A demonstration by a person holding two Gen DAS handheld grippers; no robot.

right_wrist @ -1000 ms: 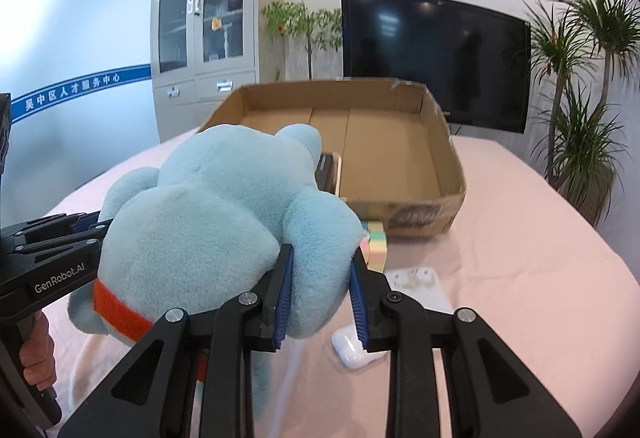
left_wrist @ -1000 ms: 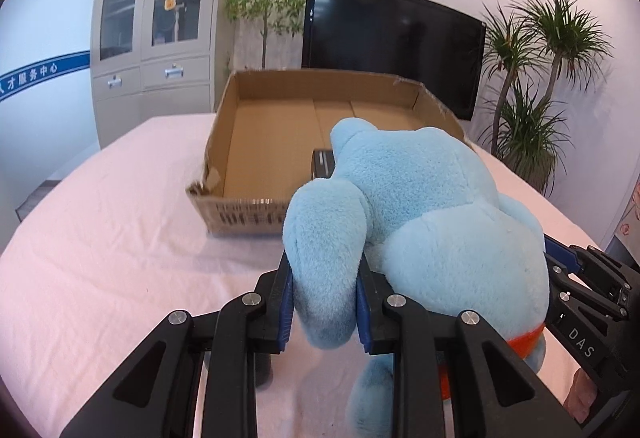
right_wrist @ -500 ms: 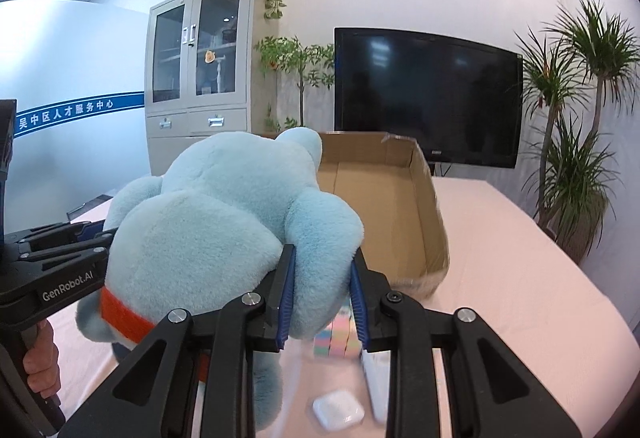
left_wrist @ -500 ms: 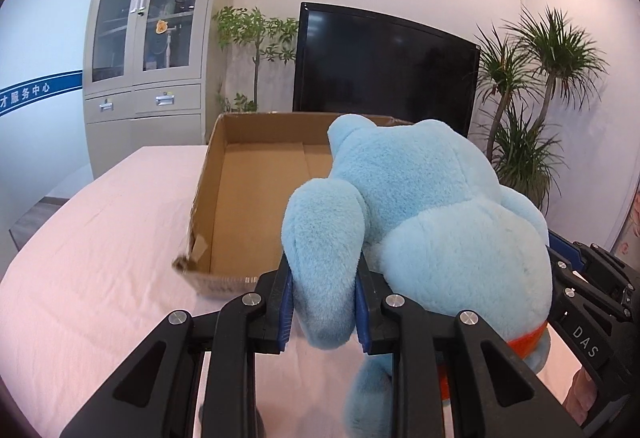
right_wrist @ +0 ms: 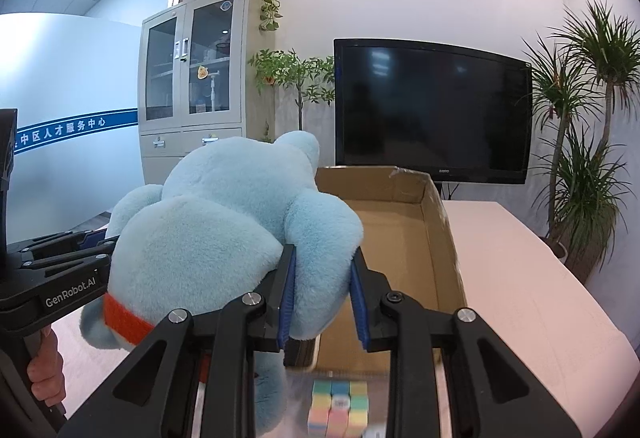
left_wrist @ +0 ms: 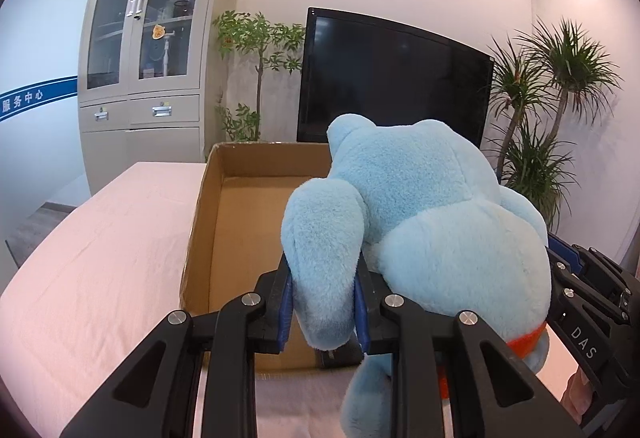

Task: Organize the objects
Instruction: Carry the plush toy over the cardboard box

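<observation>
Blue pads of the left hand-held gripper [left_wrist: 322, 304] sit at the lower centre of the left wrist view, pinched shut on one limb of the plush [left_wrist: 420, 222]. At the lower centre of the right wrist view, the right hand-held gripper [right_wrist: 322, 302] clamps the plush's [right_wrist: 224, 222] other limb in the same way. Each tool points level and forward, and each shows at the edge of the other's frame: the right one at the lower right of the left view, the left one at the lower left of the right view, with a hand [right_wrist: 46, 374] on its grip.

Held between the two, the light-blue plush hangs in mid-frame with its back to the cameras, an orange band low on its body, raised above the near edge of the box [left_wrist: 240, 206].

That open cardboard box [right_wrist: 436, 222] lies on the pink table [left_wrist: 100, 238]; a dark flat item at its near edge is mostly hidden, and what shows of its floor is bare cardboard. A pastel cube [right_wrist: 338, 408] lies on the table at the bottom of the right view, just outside the box.
</observation>
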